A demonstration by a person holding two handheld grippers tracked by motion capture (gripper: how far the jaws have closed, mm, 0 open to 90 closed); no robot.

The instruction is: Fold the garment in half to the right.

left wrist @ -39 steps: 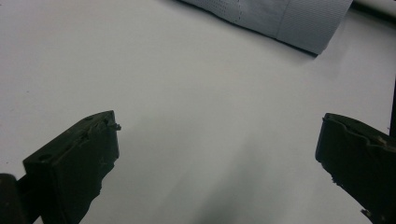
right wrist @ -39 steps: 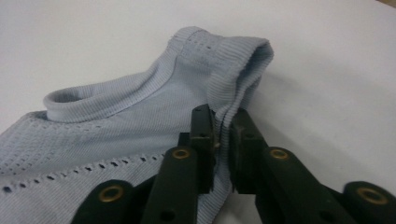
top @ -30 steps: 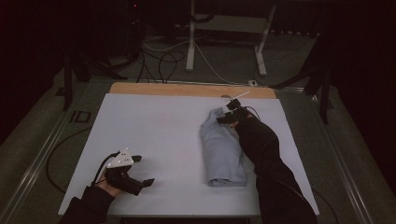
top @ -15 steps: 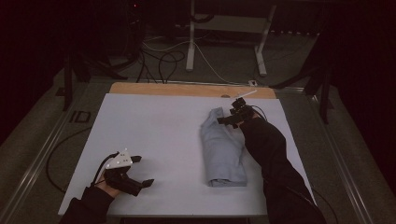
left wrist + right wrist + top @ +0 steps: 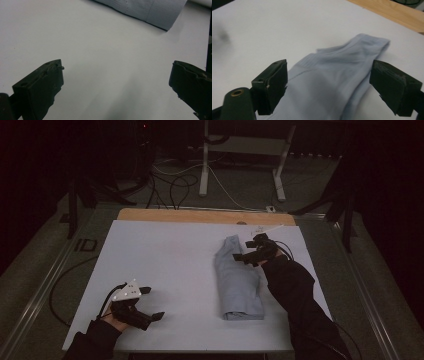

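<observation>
A light blue garment (image 5: 239,282), folded into a long strip, lies on the right half of the white table (image 5: 165,260). My right gripper (image 5: 243,250) hovers over its far end. Its jaws have just been opening and stand wide. In the right gripper view the garment (image 5: 332,80) lies below the right gripper (image 5: 329,72), and nothing is pinched between the jaws. My left gripper (image 5: 152,303) rests open at the near left of the table. The left gripper view shows bare table beneath the left gripper (image 5: 116,75), with the garment's near end (image 5: 150,10) farther off.
A wooden strip (image 5: 200,215) borders the table's far edge. Beyond it are cables (image 5: 175,185) on the floor and the legs of a stand (image 5: 205,165). Metal rails (image 5: 40,290) run along the table's left side.
My right gripper has lifted off the garment's far end and drawn back a little, with its jaws wider apart. The garment lies still. The left gripper has not moved.
</observation>
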